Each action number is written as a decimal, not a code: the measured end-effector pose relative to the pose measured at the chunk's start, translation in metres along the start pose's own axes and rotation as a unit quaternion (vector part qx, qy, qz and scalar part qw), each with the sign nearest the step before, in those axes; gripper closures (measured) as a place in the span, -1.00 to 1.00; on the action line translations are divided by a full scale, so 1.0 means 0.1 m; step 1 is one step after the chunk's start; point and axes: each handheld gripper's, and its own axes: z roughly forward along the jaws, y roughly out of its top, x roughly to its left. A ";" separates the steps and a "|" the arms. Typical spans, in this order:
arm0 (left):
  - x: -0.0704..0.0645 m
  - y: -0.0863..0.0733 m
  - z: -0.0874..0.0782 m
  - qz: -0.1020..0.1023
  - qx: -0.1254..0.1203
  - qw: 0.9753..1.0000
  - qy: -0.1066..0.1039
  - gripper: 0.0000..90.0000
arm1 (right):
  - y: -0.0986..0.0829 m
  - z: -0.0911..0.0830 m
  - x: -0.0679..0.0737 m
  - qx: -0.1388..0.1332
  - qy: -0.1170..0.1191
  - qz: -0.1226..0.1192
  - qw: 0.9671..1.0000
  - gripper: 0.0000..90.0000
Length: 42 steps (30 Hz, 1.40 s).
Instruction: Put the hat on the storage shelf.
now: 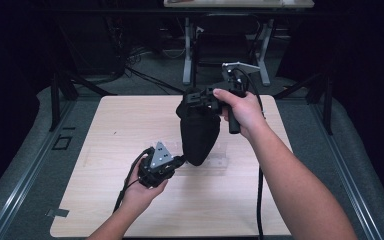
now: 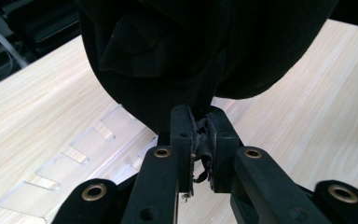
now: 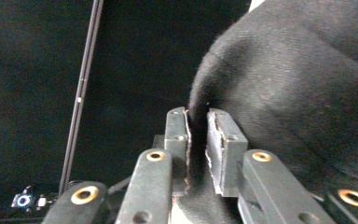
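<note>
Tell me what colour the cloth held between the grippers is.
Black; the cloth shows best in the high view.

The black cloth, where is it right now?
In the high view the black cloth hangs above the table middle, its top pinched by the right gripper, its bottom by the left gripper.

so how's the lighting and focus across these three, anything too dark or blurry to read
High view: table evenly lit, surroundings near black, black cloth shows little fold detail. Left gripper view: cloth mostly featureless black, wood grain sharp, clear plastic rack faint. Right gripper view: cloth weave well lit, background dark, close jaws slightly soft.
</note>
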 end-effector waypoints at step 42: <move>0.23 -0.53 0.03 -0.041 0.037 0.998 0.027 0.81 | -0.22 -0.47 -0.16 -0.050 -0.080 -0.060 0.994 0.41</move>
